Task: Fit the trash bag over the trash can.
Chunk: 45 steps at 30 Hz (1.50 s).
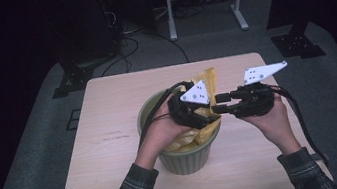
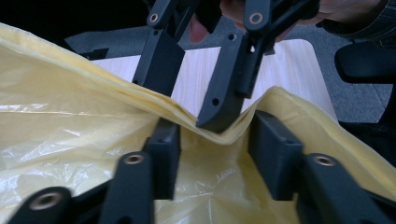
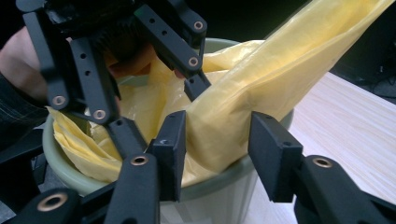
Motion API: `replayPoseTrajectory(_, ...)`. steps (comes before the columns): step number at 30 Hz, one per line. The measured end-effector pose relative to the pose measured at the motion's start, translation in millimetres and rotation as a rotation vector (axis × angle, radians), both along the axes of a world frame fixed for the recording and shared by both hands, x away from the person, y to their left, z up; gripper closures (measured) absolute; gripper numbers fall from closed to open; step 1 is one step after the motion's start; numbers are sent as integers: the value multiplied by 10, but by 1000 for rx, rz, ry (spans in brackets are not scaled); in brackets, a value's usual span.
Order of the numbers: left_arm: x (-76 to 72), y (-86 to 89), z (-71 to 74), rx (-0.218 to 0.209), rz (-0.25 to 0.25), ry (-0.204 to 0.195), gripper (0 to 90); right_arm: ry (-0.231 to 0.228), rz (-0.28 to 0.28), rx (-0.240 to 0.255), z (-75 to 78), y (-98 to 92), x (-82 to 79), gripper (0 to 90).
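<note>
Two tools: left gripper (image 1: 199,115) and right gripper (image 1: 222,104), both over the bin mouth, tips nearly meeting.
Bin: pale green ribbed plastic waste bin (image 1: 186,158), near the table's front edge, about mid-width.
Liner: thin yellow plastic bag (image 1: 206,82), partly stuffed into the bin, one flap sticking up past the far rim, rest bunched inside.
Table: light wood tabletop (image 1: 111,133), otherwise bare.
Left gripper state: jaws part open, bag edge lying between them; pads look clear of the film, so not clamped yet.
Right gripper state: jaws part open either side of a thick fold of the bag (image 3: 243,93); a gap shows at the pads, no pinch.
Step in hand (judged): getting hold of the bag's rim to spread it over the bin's lip.
Doing it well: pinch one layer only, close to the bag's edge; pull the two grips apart gently, film tears easily; lift before drawing outward so the edge clears the rim; keep the bin from tipping.
</note>
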<state>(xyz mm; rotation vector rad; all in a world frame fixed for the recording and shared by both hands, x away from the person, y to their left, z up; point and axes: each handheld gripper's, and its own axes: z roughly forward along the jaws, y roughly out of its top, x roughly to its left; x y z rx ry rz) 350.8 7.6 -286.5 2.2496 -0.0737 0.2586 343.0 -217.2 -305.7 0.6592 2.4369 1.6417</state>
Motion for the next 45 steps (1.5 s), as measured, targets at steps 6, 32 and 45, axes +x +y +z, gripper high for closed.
replayPoseTrajectory(6, -14, 21, 27, 3, -3, 10, 702, -17, -2, 2, 10, 9, -21, 556)
replayPoseTrajectory(32, -38, 1420, 295, -148, 243, -12, 900, -59, -55, -95, 98, -154, 12, 859)
replayPoseTrajectory(45, -180, 1716, 175, -161, 266, 3, 899, -127, -10, 14, 552, 134, -74, 564)
